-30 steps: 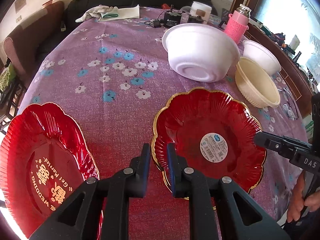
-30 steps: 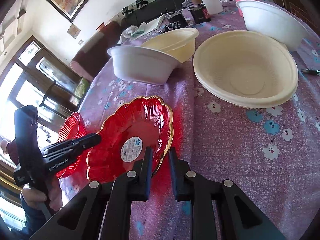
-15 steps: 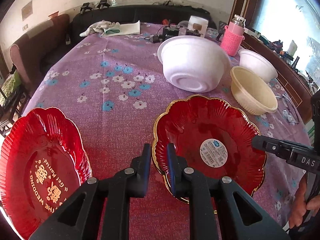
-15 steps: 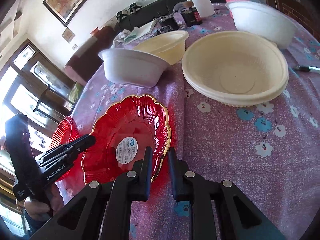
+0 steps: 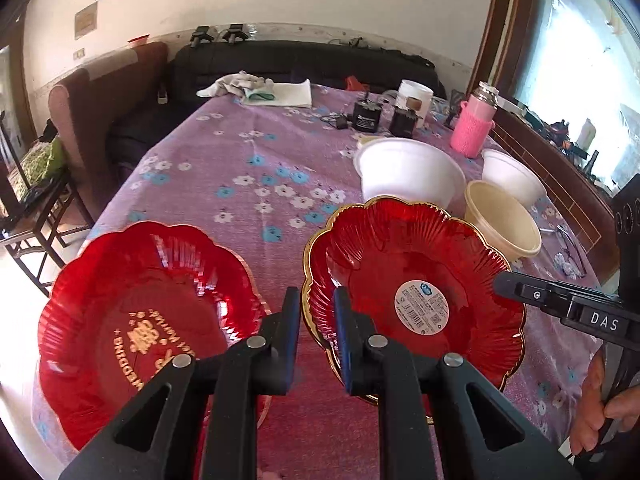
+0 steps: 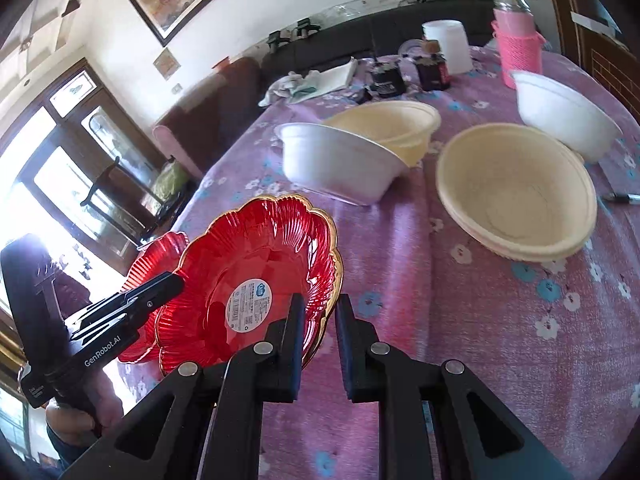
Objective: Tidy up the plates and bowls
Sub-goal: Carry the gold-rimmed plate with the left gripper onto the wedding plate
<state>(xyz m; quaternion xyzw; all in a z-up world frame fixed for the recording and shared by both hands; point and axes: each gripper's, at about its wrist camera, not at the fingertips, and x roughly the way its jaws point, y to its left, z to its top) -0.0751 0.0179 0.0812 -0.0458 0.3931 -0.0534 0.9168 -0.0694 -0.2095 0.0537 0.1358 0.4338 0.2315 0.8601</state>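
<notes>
Now, plates: we have two red plates near us on the purple tablecloth [image 5: 248,168]; the gilt-edged plate [image 5: 416,276] with a round sticker sits on the right, and the wedding-lettered plate [image 5: 140,320] lies on the left, close beside it but apart.
Bowls: farther off we see a white foam bowl [image 5: 408,176], a cream bowl [image 5: 500,220] and a second white bowl [image 5: 512,176]; in the right wrist view another cream bowl [image 6: 392,128] sits behind the near white one.
Left gripper [image 5: 316,320]: its jaws stand slightly apart at the left rim of the gilt-edged plate, holding nothing that we can see.
Right gripper [image 6: 316,320]: its jaws are likewise a little apart at the plate's right rim, not clamped.
Grip risk: the fluted, glossy rim looks thin and slippery, so we judge a shallow bite from either side could let the plate slide out.
Tilt risk: if we lift one side faster than the other, the plate could tip and drop onto the tablecloth.
Collision risk: carried left carelessly, it may knock the wedding-lettered plate, which overhangs the near table edge, and push it off.
Cloth risk: a finger dragging low could snag and pull the tablecloth, disturbing the light bowls.
</notes>
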